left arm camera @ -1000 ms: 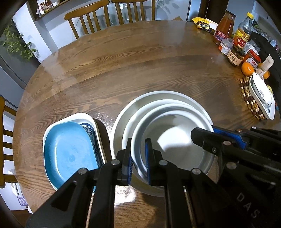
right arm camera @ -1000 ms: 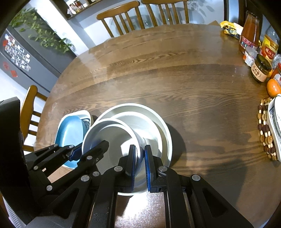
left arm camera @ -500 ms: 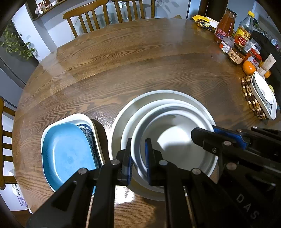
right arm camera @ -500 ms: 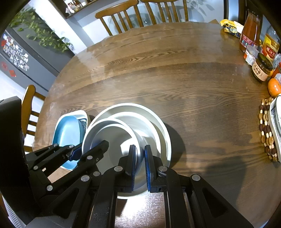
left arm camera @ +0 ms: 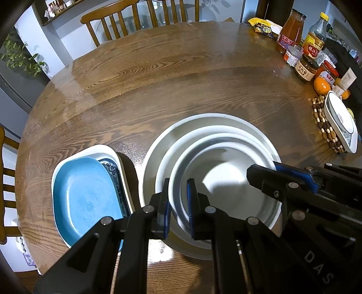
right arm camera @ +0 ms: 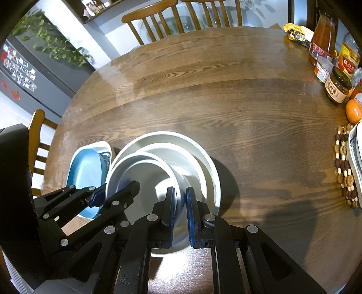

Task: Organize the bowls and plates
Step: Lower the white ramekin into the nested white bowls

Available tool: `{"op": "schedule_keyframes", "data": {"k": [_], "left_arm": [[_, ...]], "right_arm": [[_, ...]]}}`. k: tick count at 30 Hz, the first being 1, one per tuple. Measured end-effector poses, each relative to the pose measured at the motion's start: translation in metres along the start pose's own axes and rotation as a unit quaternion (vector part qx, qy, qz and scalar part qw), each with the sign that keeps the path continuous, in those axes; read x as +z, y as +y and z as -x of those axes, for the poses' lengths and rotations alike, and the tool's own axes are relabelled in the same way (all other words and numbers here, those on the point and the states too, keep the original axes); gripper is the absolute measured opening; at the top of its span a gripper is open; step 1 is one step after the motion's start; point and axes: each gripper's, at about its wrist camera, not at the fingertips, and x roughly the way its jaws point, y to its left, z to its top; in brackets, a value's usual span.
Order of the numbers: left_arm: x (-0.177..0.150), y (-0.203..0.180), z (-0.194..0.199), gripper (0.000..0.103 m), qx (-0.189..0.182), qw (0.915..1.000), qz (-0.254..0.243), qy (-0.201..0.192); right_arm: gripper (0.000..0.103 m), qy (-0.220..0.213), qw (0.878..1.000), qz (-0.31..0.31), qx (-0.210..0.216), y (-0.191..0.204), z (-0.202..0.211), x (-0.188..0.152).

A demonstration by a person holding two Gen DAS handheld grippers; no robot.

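Observation:
A white bowl (left arm camera: pixel 226 185) (right arm camera: pixel 153 181) sits over a nested stack: a middle white bowl (left arm camera: pixel 203 131) inside a wide pale plate (left arm camera: pixel 203 117) (right arm camera: pixel 203 156). My left gripper (left arm camera: pixel 178 187) (right arm camera: pixel 120 187) is shut on the bowl's left rim. On the opposite rim my right gripper (right arm camera: pixel 180 192) (left arm camera: pixel 264 169) is also shut. Whether the held bowl rests on the stack or hangs just above it, I cannot tell. Left of the stack, a blue oblong plate (left arm camera: pixel 86 199) (right arm camera: pixel 86 171) lies in a white oblong dish with a blue pattern (left arm camera: pixel 108 151).
The round wooden table (left arm camera: pixel 181 79) has jars, sauce bottles (left arm camera: pixel 291 31) and an orange (left arm camera: pixel 321 86) along its right edge. A white oval dish (left arm camera: pixel 341 122) sits there on a bead trivet. Wooden chairs (left arm camera: pixel 113 20) stand at the far side.

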Motion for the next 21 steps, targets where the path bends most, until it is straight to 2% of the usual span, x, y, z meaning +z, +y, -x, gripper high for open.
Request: {"op": "schedule_keyframes", "data": {"k": [21], "left_arm": [[-0.0004,0.0004,-0.0021,0.011,0.0,1.0,-0.004,0.002]], "right_arm": [[0.011,0.003,1.0,-0.001,0.0,-0.0002,-0.0033,-0.0013]]}}
